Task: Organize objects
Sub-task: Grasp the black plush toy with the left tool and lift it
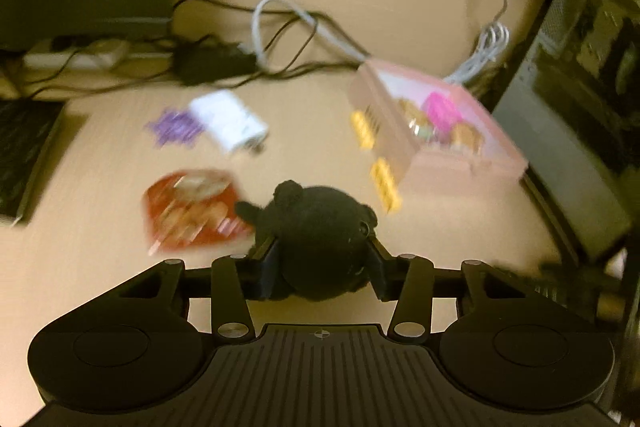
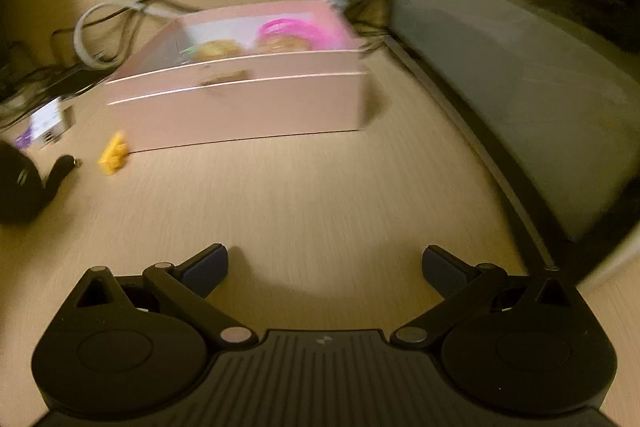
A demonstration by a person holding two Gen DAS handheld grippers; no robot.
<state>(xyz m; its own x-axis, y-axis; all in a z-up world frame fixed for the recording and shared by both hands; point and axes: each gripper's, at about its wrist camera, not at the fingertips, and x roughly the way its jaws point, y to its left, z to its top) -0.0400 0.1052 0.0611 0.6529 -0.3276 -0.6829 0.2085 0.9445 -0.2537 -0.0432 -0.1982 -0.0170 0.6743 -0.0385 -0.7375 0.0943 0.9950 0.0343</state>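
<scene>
- Left wrist view: the left tool has its pads pressed on either side of a black plush toy, partly closed around its soft body; the grip looks to be on.
- The toy sits between the fingers at the centre near edge of the view, above the table.
- The pink box, open-topped and already holding a pink item and some brown ones, lies farther off and to the right of the tool, well apart from it.
- Left loose on the table: a red packet just left of the toy, a white charger and a purple piece farther left, and two yellow bricks beside the box's left wall.
- Judgement: the step in hand is carrying the toy to the box. The soft body may slip, so the squeeze should be kept firm, the load lifted clear of the box wall, and released only once over the open space.
- Right wrist view: the right tool stands wide open and holds nothing, over bare table.
- The box stands far and slightly left of it; the toy shows at the left edge. The view is blurred, and fine detail cannot be told.
</scene>
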